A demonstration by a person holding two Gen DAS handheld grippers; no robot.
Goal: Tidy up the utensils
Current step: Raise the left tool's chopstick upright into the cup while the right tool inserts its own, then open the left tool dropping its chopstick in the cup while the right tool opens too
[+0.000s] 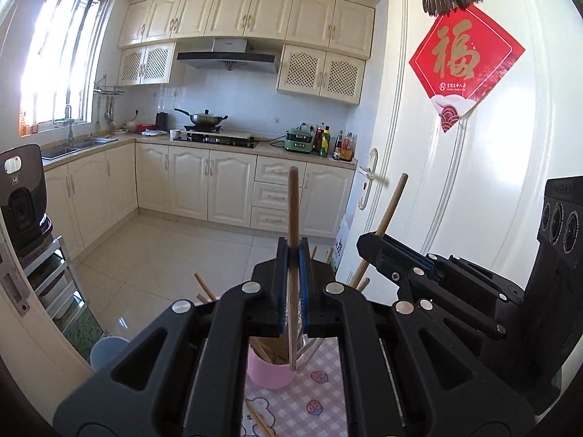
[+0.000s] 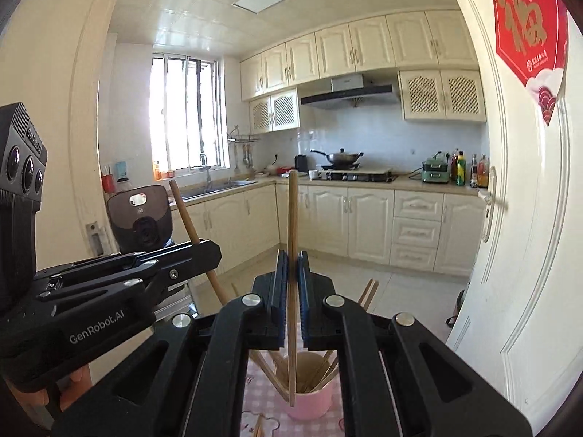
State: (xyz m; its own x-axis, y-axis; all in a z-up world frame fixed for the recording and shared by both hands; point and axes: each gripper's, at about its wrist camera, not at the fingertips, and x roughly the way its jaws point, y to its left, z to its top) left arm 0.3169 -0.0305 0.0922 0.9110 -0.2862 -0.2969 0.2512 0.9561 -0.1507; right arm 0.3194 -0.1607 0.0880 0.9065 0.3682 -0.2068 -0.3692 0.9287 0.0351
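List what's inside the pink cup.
The pink cup holds several wooden chopsticks leaning on its rim. Gripper bodies hide the cup's bottom and the exact count.

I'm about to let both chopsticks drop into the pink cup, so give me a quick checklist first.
1. Left gripper shut on its chopstick: ok.
2. Right gripper shut on its chopstick: ok.
3. Left chopstick tip over the pink cup: ok.
4. Right chopstick tip inside the cup rim: cannot tell.
5. Cup upright on the tablecloth: ok.
6. Grippers apart from each other: ok.
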